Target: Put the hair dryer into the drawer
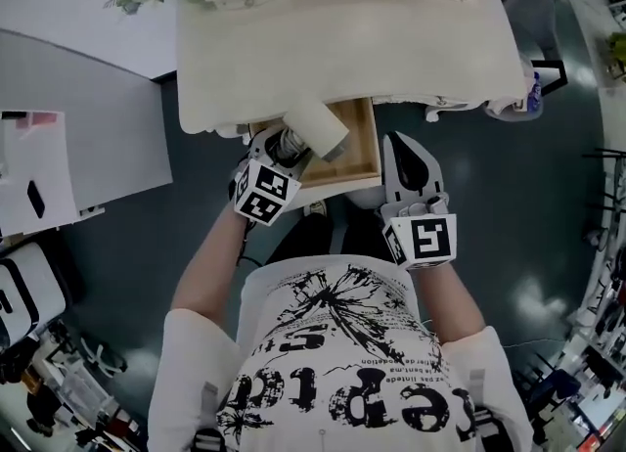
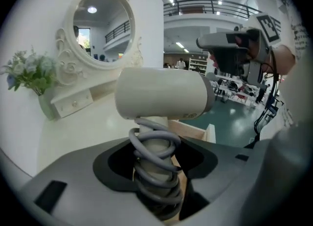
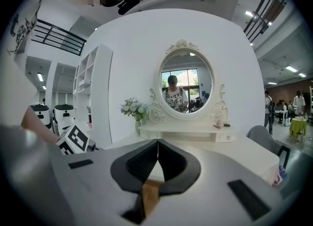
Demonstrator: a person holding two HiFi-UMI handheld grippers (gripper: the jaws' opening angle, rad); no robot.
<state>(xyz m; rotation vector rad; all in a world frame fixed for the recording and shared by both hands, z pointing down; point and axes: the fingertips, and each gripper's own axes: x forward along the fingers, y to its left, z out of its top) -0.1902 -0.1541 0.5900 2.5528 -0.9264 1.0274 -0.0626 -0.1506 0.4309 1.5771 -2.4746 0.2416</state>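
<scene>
Left gripper view — cream hair dryer [image 2: 161, 93], cord-wrapped.

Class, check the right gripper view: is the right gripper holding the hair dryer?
No, the right gripper has its jaws pressed together with nothing between them; the hair dryer sits in the left gripper.

A white dressing table in a large, bright hall.

The cream dressing table [image 1: 342, 49] stands against a white wall [image 3: 132, 63]; an oval mirror [image 3: 186, 84] in a carved white frame rises above a small shelf [image 3: 186, 133], and pale flowers [image 3: 133, 108] stand at the left of it. The floor [image 1: 548, 245] is dark green and shiny. A grey chair [image 3: 264, 139] is at the right of the table. Long ceiling lamps [image 3: 291, 68] are lit, and an upper gallery with a dark railing [image 2: 210, 6] runs across the hall.
</scene>
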